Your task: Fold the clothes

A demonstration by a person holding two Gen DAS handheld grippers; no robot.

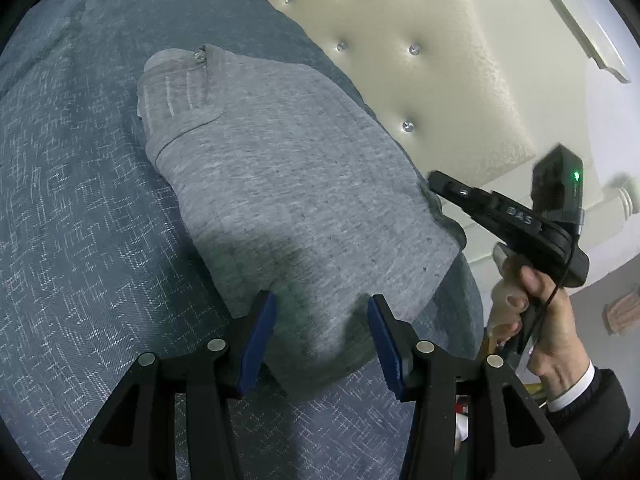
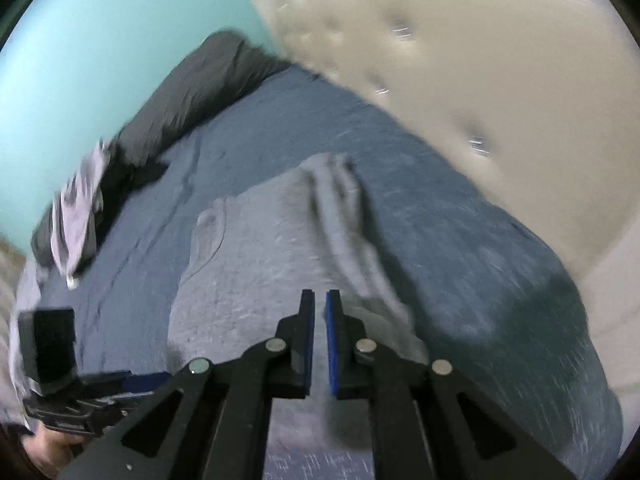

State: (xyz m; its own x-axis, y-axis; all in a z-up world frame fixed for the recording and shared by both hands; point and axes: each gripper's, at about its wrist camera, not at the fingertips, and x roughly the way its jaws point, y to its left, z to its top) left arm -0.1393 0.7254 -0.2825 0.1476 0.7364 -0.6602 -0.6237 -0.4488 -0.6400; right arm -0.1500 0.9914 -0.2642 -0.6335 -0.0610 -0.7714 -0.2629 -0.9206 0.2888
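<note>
Grey garment [image 1: 280, 184] lies folded on the blue bedspread [image 1: 80, 220] near the headboard [image 1: 420, 60]. Your left gripper [image 1: 322, 344] gapes above its near edge; your right gripper [image 2: 320, 344] is clenched, empty. Drag a finger and you could undo the fold.

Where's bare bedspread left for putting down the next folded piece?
Free: the wide blue bedspread between the folded grey garment and the dark pillow. Crowded: the narrow strip between garment and tufted headboard, where the right gripper hangs.
</note>
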